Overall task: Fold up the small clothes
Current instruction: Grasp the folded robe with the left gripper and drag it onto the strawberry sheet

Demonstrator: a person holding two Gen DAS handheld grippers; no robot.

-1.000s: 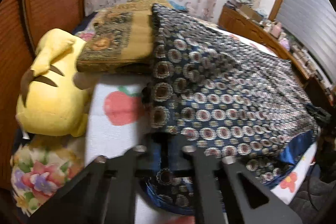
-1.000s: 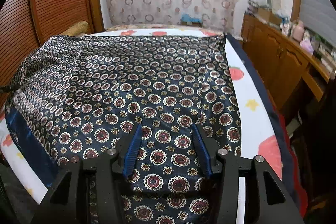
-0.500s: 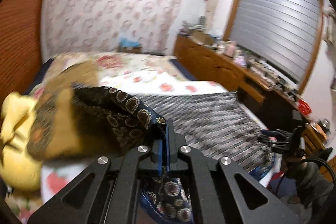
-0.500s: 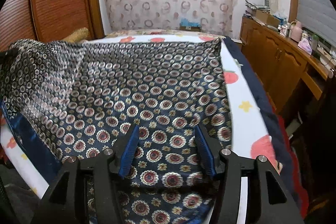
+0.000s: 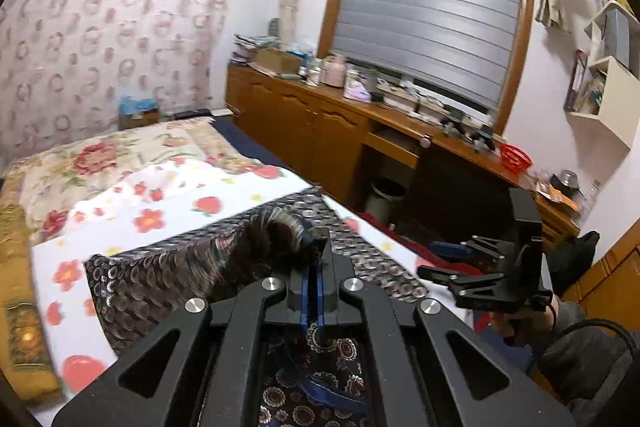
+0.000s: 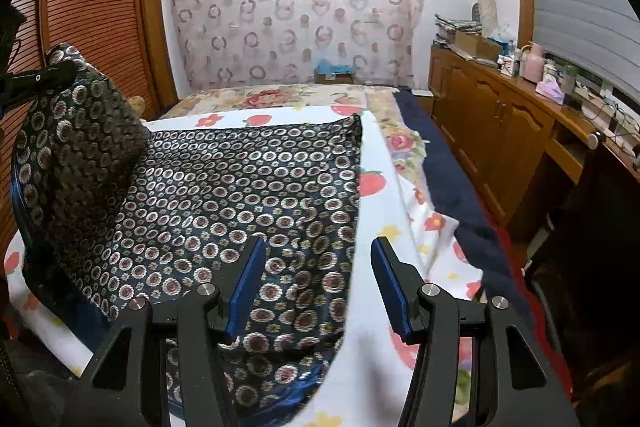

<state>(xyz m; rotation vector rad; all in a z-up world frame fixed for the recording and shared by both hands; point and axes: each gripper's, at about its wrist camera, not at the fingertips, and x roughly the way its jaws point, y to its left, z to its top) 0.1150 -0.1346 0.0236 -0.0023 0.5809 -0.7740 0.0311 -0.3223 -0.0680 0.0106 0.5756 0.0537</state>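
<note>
**Left corner lifted for the fold, right side left lying as the anchor**

At the far left of the right wrist view, the patterned cloth (image 6: 224, 195) rises off the bed (image 6: 376, 307) in a steep flap, its raised corner pinched by the left tool (image 6: 40, 77). That tool's own camera shows its jaws pressed together on a bunched edge of the fabric (image 5: 272, 239), with more of the same cloth hanging beneath the left tool (image 5: 312, 291). The likely reason for the high hold is to get the corner clear of the mattress, so it can be carried across the rest of the piece without dragging or bunching it.

Moving rightward, the middle and right part of the cloth lies flat on the strawberry-print sheet (image 6: 376, 155), its right edge running fairly straight toward the foot of the bed. That flat portion probably serves as the base onto which the lifted flap will be laid.

Further right, the right tool (image 6: 318, 287) hovers over the near right edge of the cloth with its blue pads (image 6: 246, 279) well apart and nothing between them. From the left camera it appears as a black frame beside the bed, right tool (image 5: 452, 263) held by a hand (image 5: 516, 323). Its position suggests it is ready to pin or grasp the near corner, so that the base does not slide while the flap comes over.
</note>
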